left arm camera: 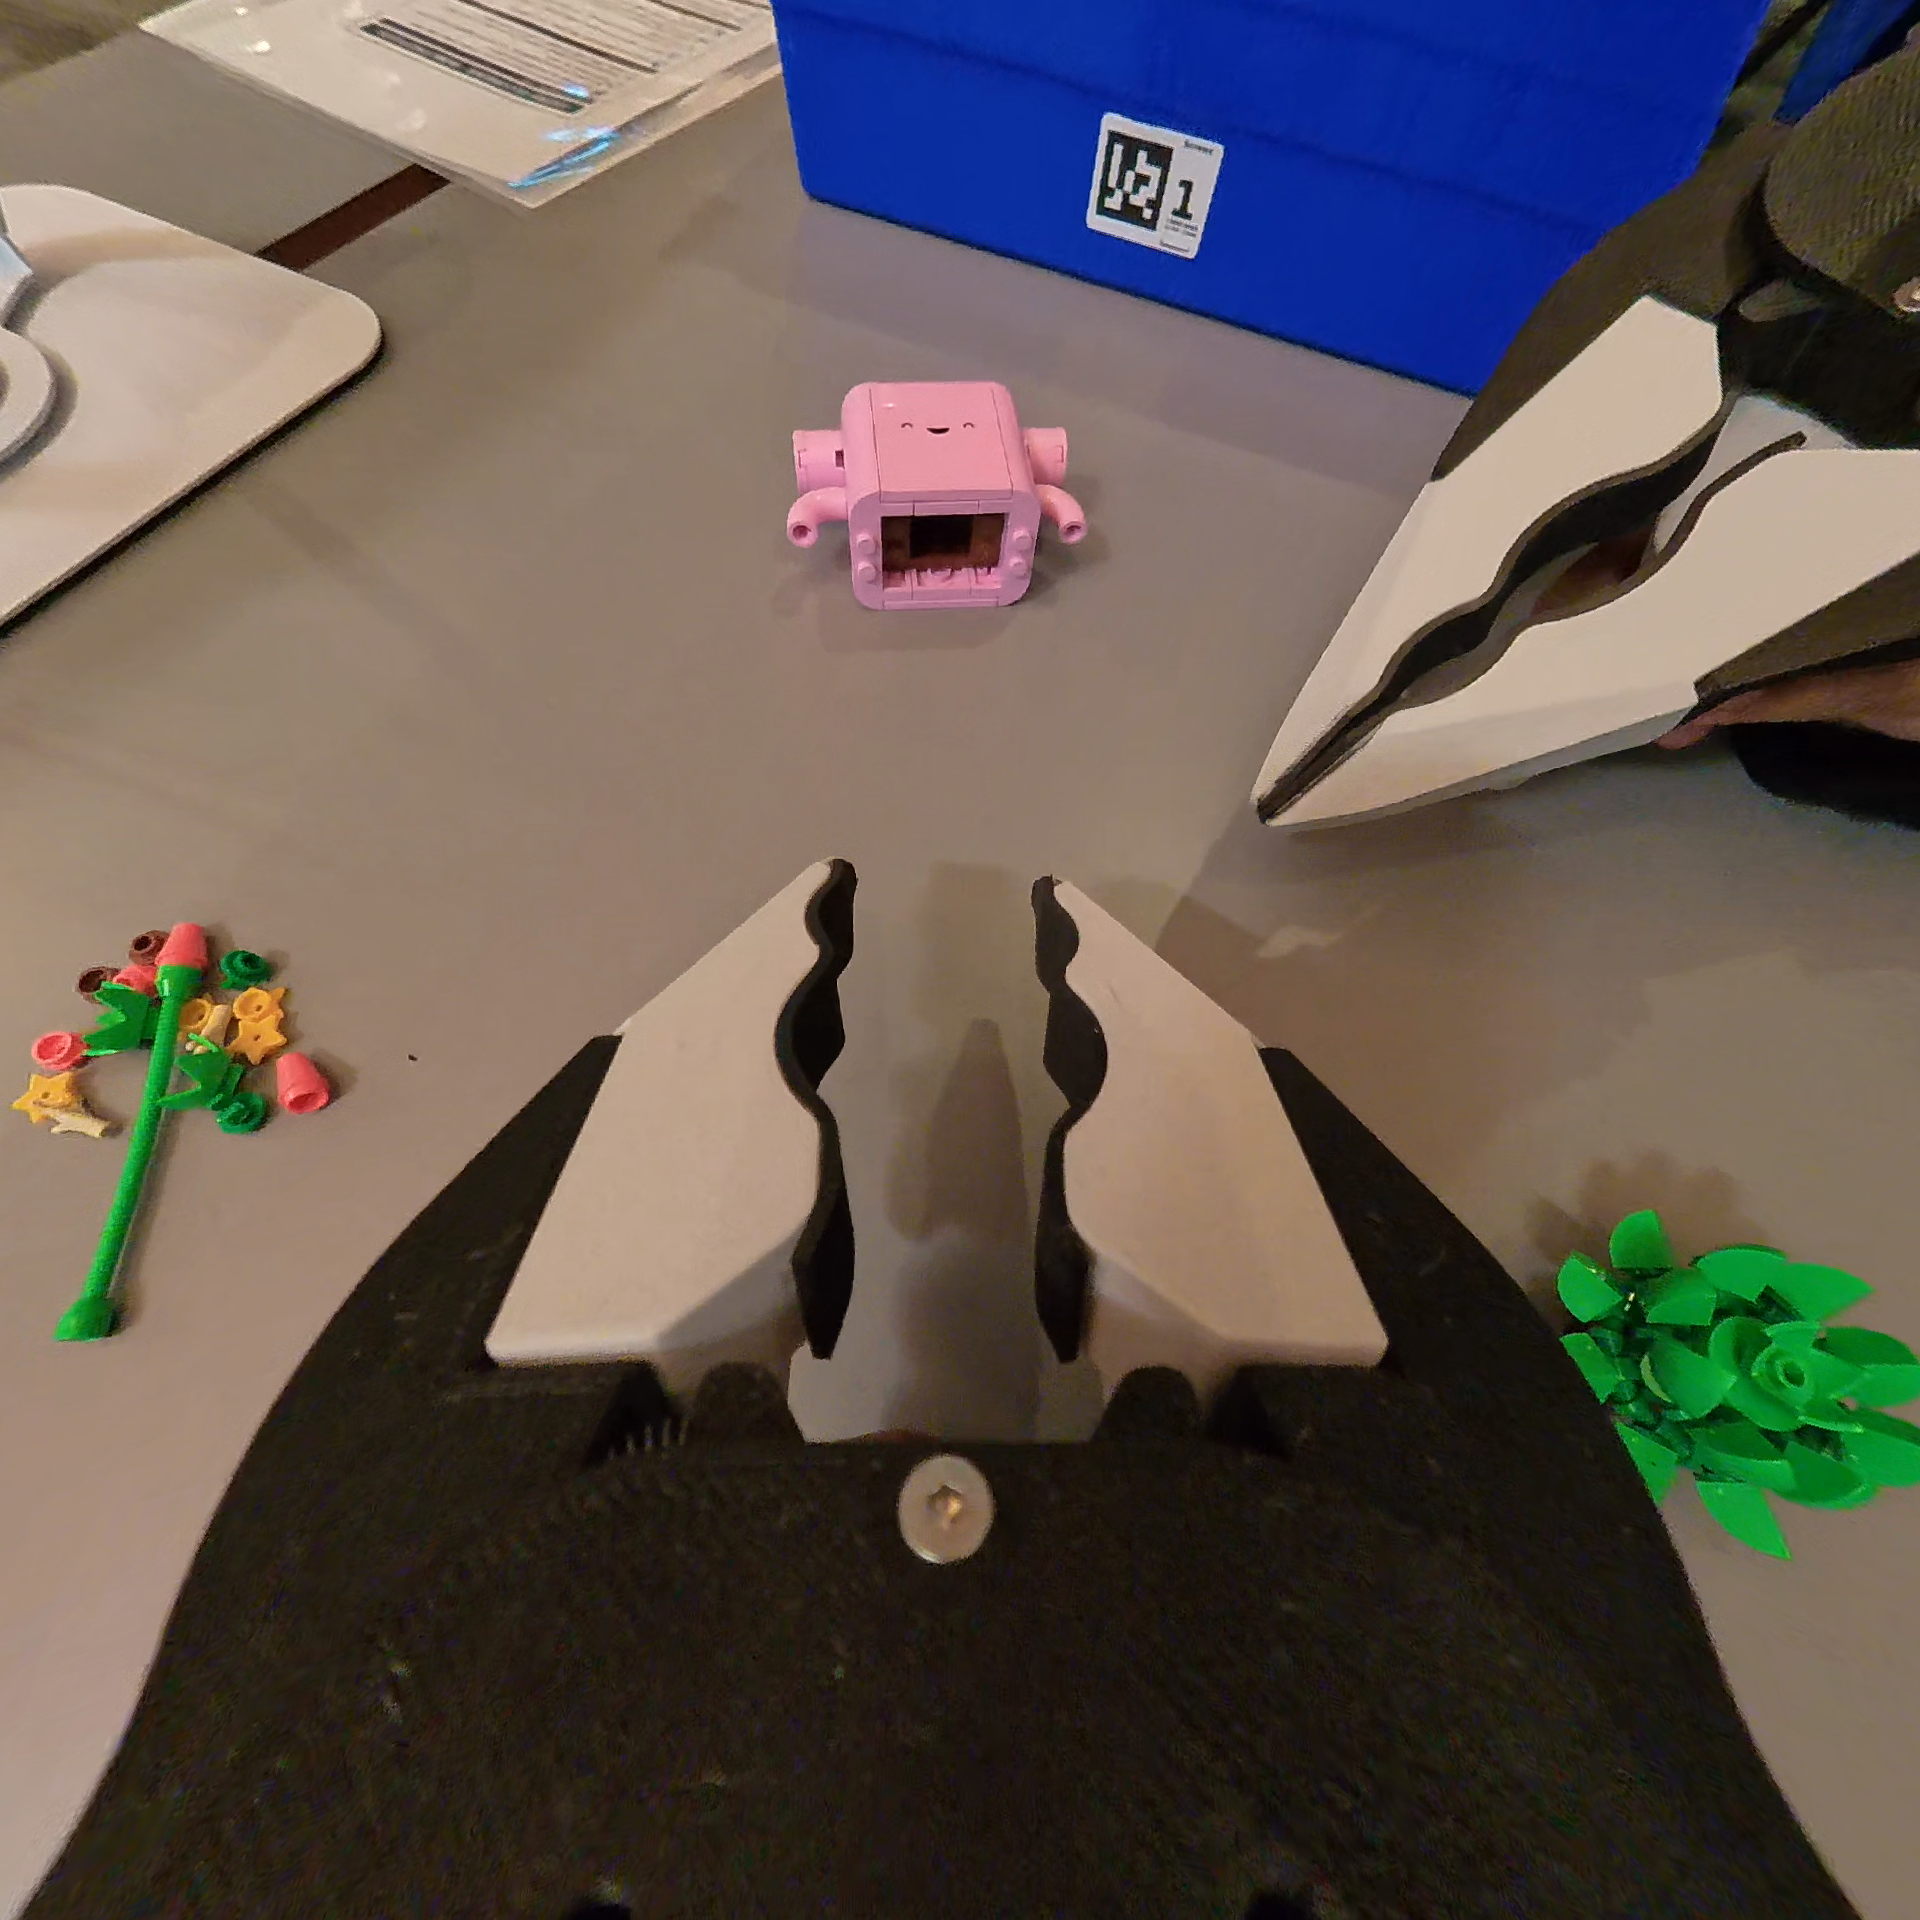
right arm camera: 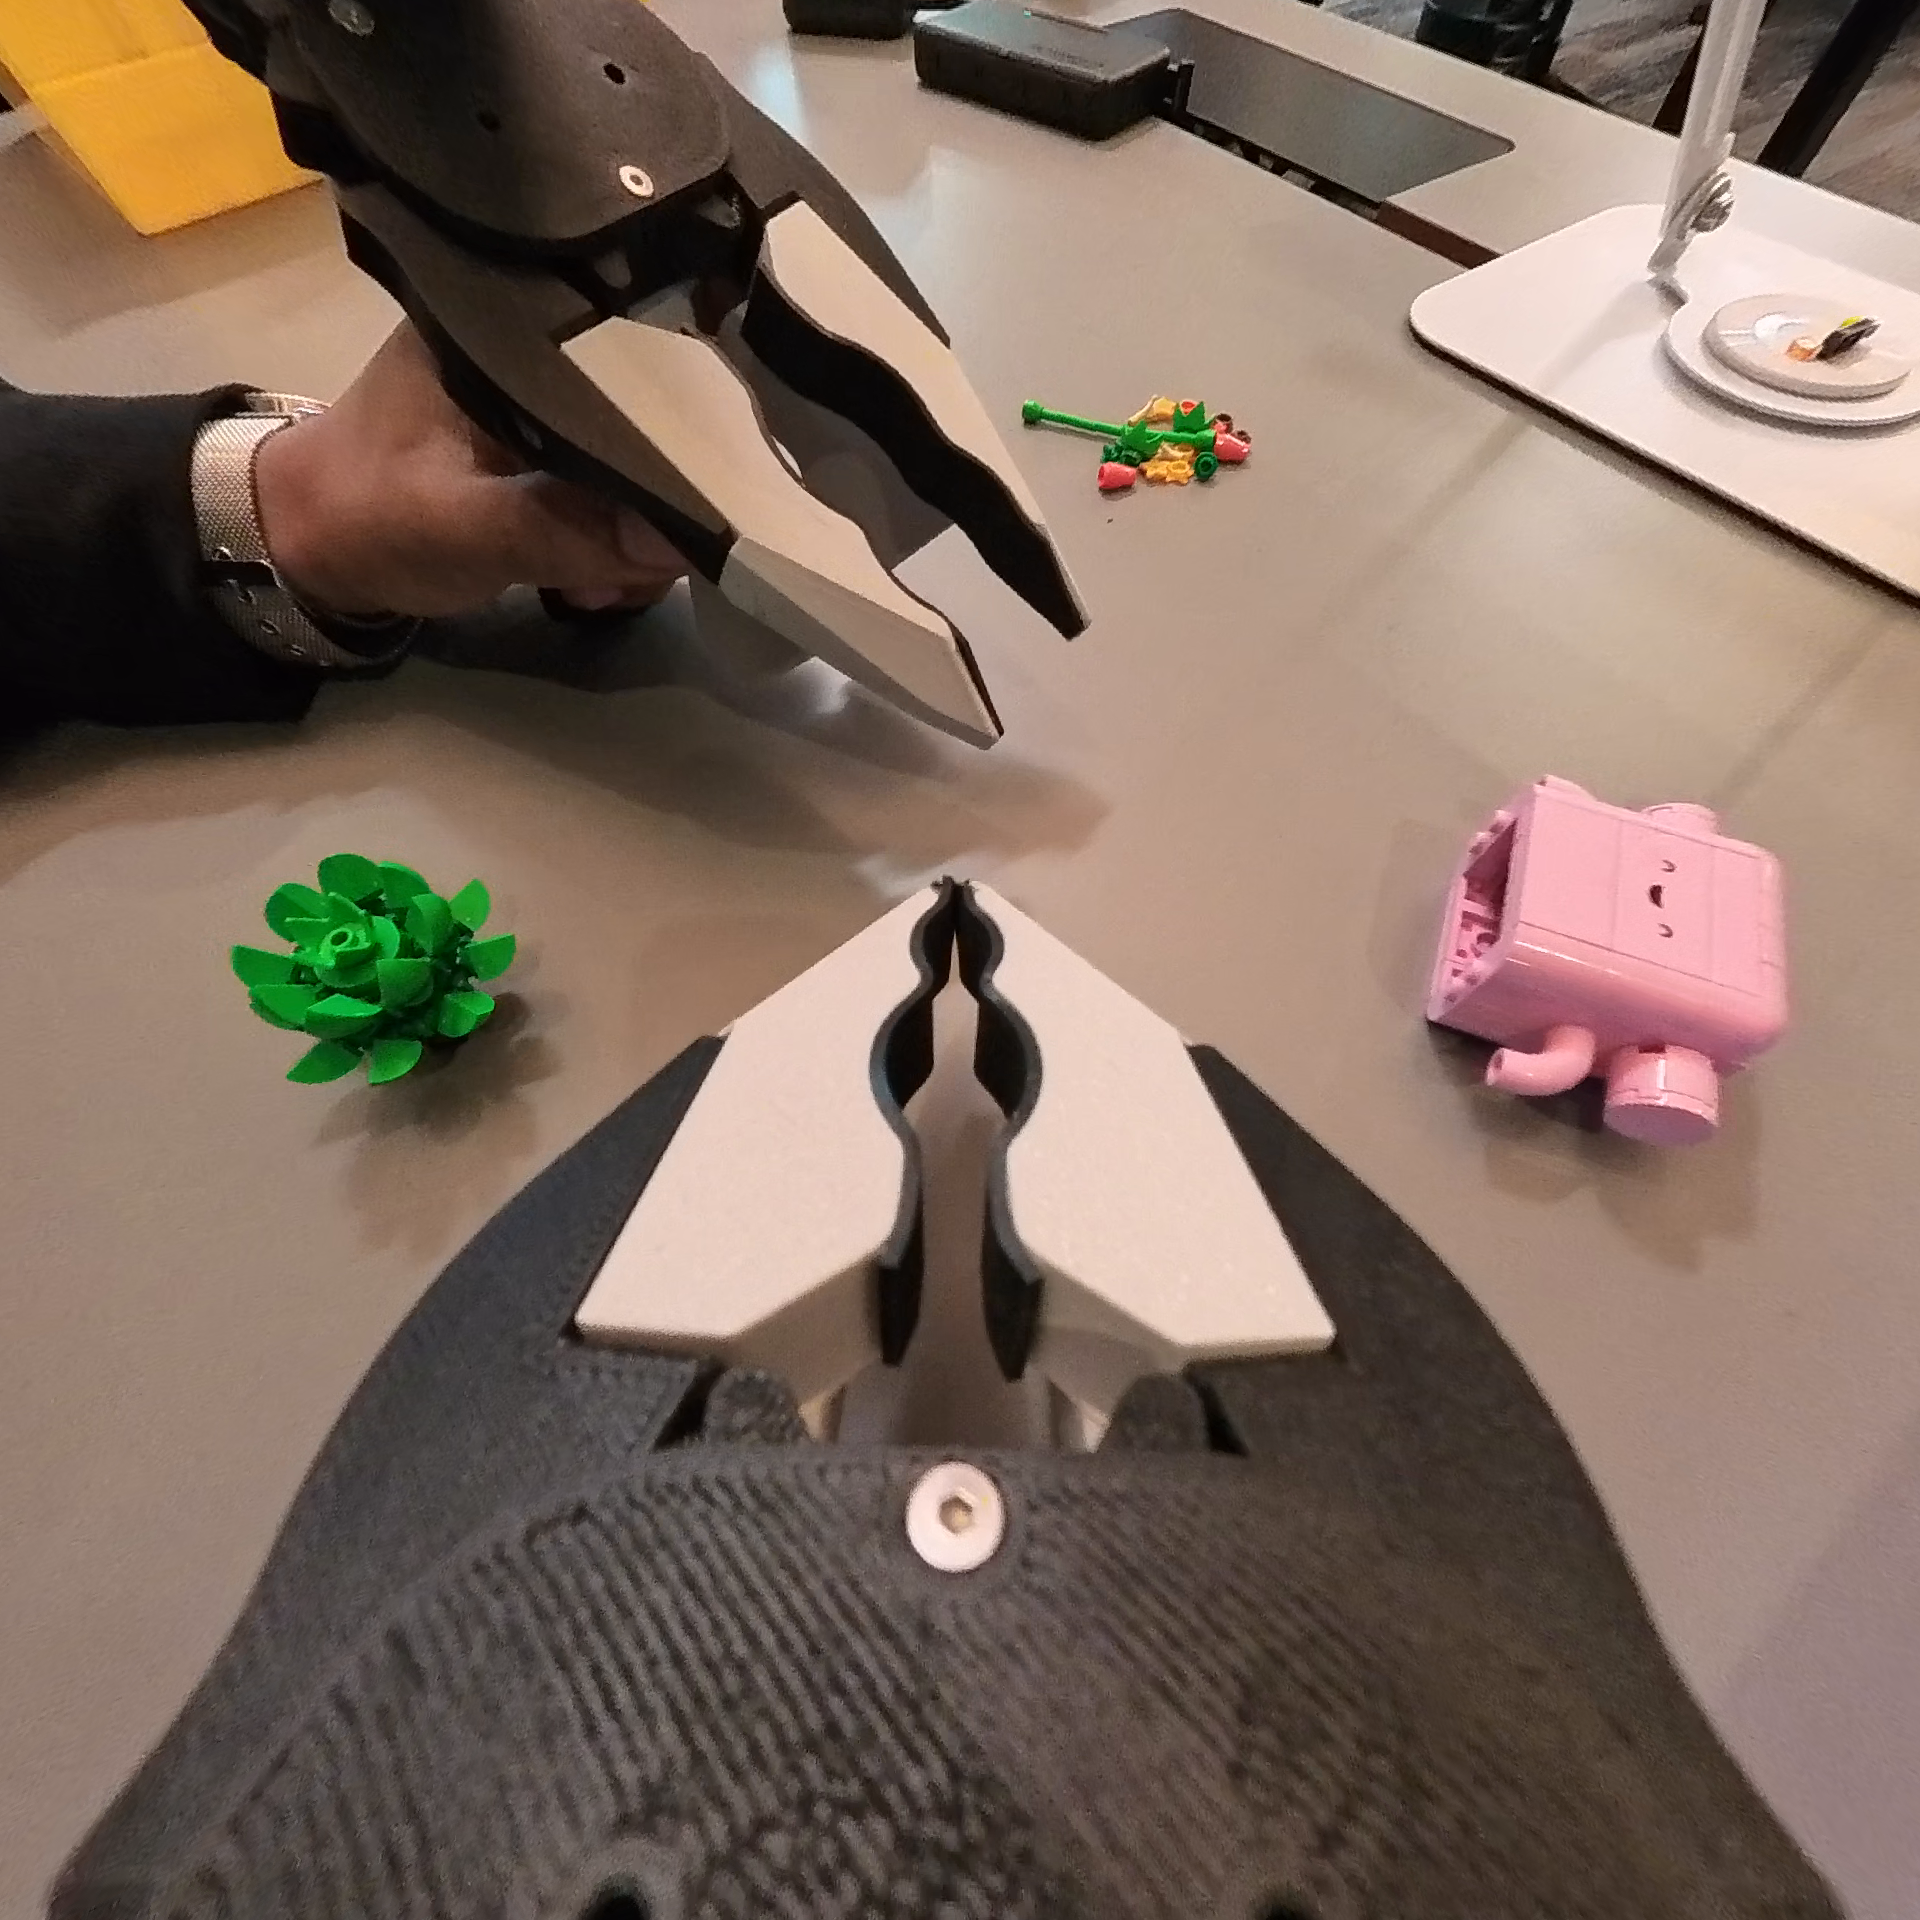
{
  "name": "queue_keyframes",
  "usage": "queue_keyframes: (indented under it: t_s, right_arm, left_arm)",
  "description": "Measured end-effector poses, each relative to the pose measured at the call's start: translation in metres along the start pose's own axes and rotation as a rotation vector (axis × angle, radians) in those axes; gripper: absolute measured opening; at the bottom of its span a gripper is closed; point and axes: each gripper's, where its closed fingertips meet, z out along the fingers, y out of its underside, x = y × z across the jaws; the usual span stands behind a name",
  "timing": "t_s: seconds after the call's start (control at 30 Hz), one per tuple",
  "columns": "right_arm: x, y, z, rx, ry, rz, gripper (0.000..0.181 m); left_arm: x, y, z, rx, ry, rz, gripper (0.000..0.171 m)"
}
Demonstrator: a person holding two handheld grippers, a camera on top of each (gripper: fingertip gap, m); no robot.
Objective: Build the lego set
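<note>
A pink lego pot (left arm camera: 935,488) with a small face lies on its side on the grey table, its open end toward my left gripper (left arm camera: 943,883); it also shows in the right wrist view (right arm camera: 1621,935). My left gripper is open and empty, a short way in front of the pot. My right gripper (right arm camera: 956,888) is shut with nothing in it; it shows in the left wrist view (left arm camera: 1273,805) at the right. A green leafy lego plant (left arm camera: 1745,1371) lies at the right, also seen in the right wrist view (right arm camera: 374,966). A pile of small flower parts with a green stem (left arm camera: 171,1049) lies at the left, also far off in the right wrist view (right arm camera: 1153,442).
A blue bin (left arm camera: 1247,135) with a tag stands behind the pot. A white stand base (left arm camera: 156,353) lies at the far left. A bagged paper sheet (left arm camera: 499,73) lies at the back. A hand with a wristwatch (right arm camera: 260,520) holds the left gripper (right arm camera: 1029,675). About 6 cm separates my left fingertips from my right. The pink lego pot (left arm camera: 935,488) sits 10 cm or so from the ends of my left fingers. My right wrist view (right arm camera: 1530,847) looks at it from another angle. It is some 11 cm from my right tips to the green leafy lego plant (left arm camera: 1745,1371). My right wrist view (right arm camera: 367,901) looks at it from another angle.
</note>
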Motion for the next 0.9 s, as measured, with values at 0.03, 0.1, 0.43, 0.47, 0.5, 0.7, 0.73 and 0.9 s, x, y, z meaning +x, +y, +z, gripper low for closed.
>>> queue_keyframes:
  t_s: [0.03,0.1,0.43,0.47,0.5,0.7,0.73,0.9]
  right_arm:
    - [0.000,0.000,0.000,-0.001,-0.002,0.000,0.000]
    - [-0.001,0.000,0.000,-0.002,-0.006,0.001,0.000]
    - [-0.002,0.001,0.001,-0.006,-0.013,-0.001,0.000]
    - [-0.002,0.001,0.001,-0.010,-0.015,-0.002,0.000]
    - [-0.002,0.002,0.002,-0.014,-0.016,-0.003,0.000]
    - [-0.003,0.004,0.003,-0.031,-0.015,-0.012,0.000]
    - [-0.003,0.004,0.004,-0.034,-0.016,-0.013,0.000]
    - [-0.004,0.006,0.006,-0.052,-0.020,-0.018,0.000]
  left_arm:
    - [0.000,0.000,0.000,0.000,0.002,-0.002,0.033]
    - [0.000,0.000,0.000,-0.001,0.006,-0.005,0.033]
    - [-0.002,0.009,0.007,-0.071,0.012,-0.033,0.037]
    - [-0.001,0.009,0.008,-0.078,0.009,-0.027,0.037]
    - [-0.001,0.010,0.008,-0.083,0.005,-0.019,0.037]
    - [0.002,0.018,0.014,-0.148,-0.032,0.061,0.037]
    - [0.003,0.019,0.015,-0.163,-0.039,0.075,0.038]
    - [0.003,0.023,0.018,-0.194,-0.062,0.113,0.041]
